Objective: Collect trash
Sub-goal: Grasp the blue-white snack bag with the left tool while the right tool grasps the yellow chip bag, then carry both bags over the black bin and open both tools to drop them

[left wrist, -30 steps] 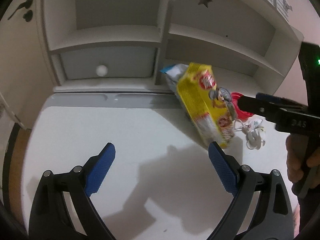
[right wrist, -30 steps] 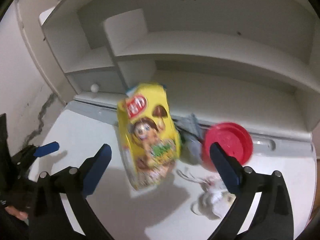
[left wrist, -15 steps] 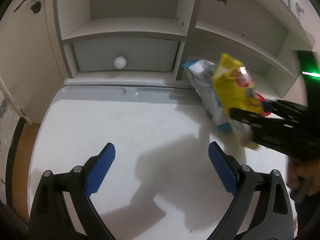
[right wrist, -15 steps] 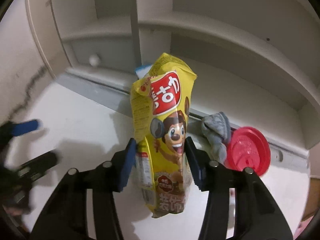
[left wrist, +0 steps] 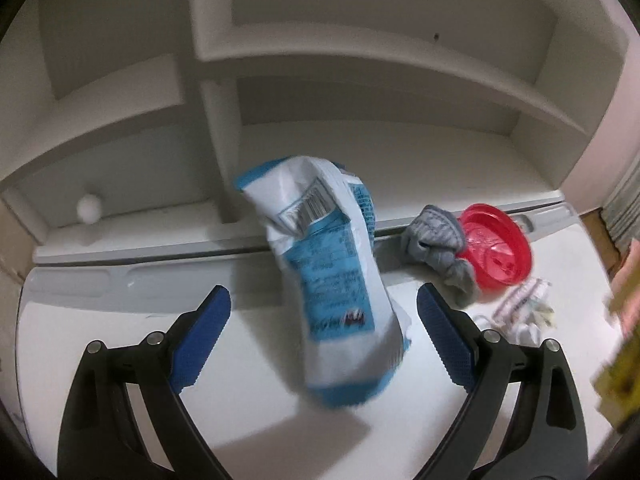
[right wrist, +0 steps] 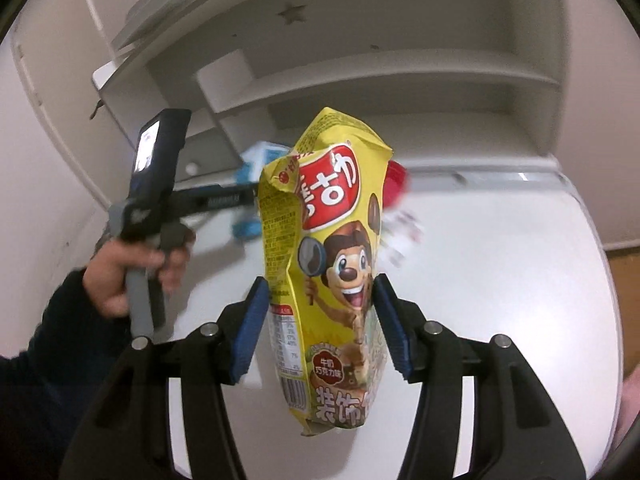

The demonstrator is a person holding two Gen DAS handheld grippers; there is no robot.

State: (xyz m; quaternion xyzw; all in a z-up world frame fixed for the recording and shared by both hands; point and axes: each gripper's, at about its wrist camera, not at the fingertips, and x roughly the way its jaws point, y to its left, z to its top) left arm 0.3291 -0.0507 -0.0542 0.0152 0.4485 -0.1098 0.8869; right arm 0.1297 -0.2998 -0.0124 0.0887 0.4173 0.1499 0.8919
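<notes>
left wrist view: my left gripper (left wrist: 322,322) has its jaws spread wide, holding nothing. between the blue pads (left wrist: 202,338) lies a blue and white snack bag (left wrist: 334,280) on the white table (left wrist: 100,336), blurred; i can't tell if either pad touches it. at 2 o'clock a grey cloth (left wrist: 438,246) sits against a red lid (left wrist: 498,250), with crumpled white scraps (left wrist: 524,314) just below them. shelves (left wrist: 360,60) rise at 12 o'clock.

right wrist view: my right gripper (right wrist: 320,328) is clamped on a yellow snack bag (right wrist: 328,256), one pad on each side, bag upright and lifted off the table. at 9 o'clock a hand (right wrist: 120,268) holds the other gripper's handle.
</notes>
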